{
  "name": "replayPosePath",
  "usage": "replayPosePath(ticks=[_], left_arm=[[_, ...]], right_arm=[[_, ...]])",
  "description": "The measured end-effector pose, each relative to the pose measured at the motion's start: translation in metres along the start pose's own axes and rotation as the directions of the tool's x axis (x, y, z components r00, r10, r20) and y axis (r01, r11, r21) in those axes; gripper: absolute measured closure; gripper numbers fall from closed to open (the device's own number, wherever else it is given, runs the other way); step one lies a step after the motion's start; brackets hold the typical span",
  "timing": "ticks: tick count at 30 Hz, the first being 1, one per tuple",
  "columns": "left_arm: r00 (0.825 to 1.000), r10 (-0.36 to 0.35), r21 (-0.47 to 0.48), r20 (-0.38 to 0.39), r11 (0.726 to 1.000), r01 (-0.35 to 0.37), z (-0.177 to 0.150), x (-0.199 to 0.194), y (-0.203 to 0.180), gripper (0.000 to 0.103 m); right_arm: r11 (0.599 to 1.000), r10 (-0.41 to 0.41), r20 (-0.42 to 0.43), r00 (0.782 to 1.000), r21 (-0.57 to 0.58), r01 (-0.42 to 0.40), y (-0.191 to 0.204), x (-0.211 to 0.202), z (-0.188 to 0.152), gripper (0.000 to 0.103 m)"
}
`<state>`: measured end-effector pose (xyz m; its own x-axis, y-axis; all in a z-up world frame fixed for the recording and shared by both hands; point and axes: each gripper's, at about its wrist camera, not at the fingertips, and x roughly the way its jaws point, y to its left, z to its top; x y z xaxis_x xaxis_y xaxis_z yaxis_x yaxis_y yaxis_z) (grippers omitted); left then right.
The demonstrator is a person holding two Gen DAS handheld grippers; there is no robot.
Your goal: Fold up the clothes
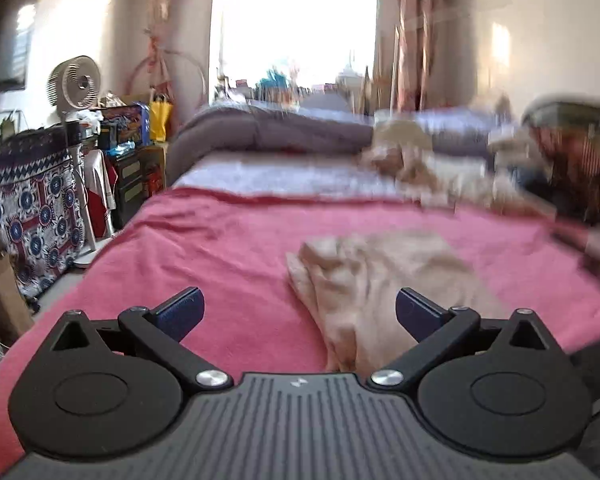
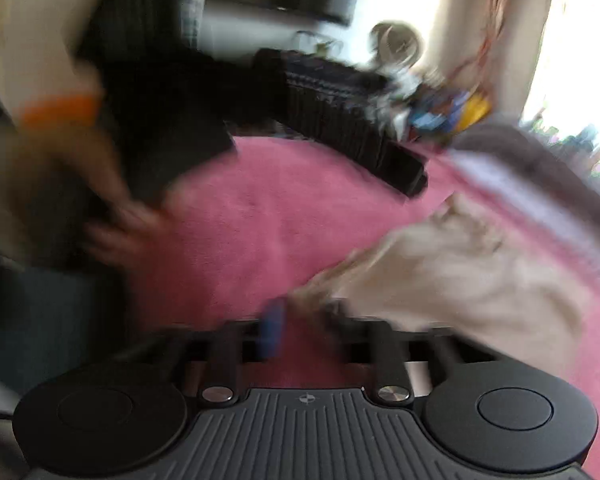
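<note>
Only rightward: blurred hand (image 2: 120, 232) beside pink blanket (image 2: 268, 208).

I see a beige garment (image 1: 364, 280) lying crumpled on the pink bedspread (image 1: 204, 248), bunched into soft folds with one thicker, rolled edge at its left. In the right wrist view the same pale cloth (image 2: 460, 276) spreads to the right, a corner trailing toward me, blurred. Farther up the bed I make out a second heap of beige clothes (image 1: 412, 160), rumpled and too smeared to read.
</note>
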<state>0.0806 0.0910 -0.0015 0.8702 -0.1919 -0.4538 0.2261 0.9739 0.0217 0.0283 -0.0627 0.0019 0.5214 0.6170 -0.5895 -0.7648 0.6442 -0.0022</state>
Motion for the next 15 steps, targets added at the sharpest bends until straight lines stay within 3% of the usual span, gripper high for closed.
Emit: replayPosePath(ticks=[3,5,7,11,15], left_arm=[[0.996,0.014,0.095,-0.084,0.995,-0.006,-0.022,0.013,-0.020,0.000],[0.995,0.040,0.122,-0.092,0.992,-0.028,-0.037,0.014,-0.027,0.000],[0.996,0.020,0.036,-0.090,0.999,-0.017,-0.044,0.012,-0.019,0.000],[0.996,-0.012,-0.032,-0.093,0.999,0.009,-0.048,0.010,-0.007,0.000],[0.996,-0.002,-0.020,-0.085,1.000,0.000,-0.049,0.008,-0.010,0.000]], right_arm=[[0.988,0.034,-0.015,0.999,0.150,-0.031,-0.039,-0.038,-0.005,0.039],[0.977,-0.044,-0.019,0.999,0.209,0.047,-0.065,-0.049,0.003,0.038],[0.961,-0.151,-0.014,0.988,0.234,0.150,-0.088,-0.046,0.020,0.038],[0.948,-0.298,0.010,0.954,0.119,0.295,-0.094,0.012,0.067,0.039],[0.946,-0.316,-0.040,0.948,0.067,0.318,-0.087,0.098,0.100,0.045]])
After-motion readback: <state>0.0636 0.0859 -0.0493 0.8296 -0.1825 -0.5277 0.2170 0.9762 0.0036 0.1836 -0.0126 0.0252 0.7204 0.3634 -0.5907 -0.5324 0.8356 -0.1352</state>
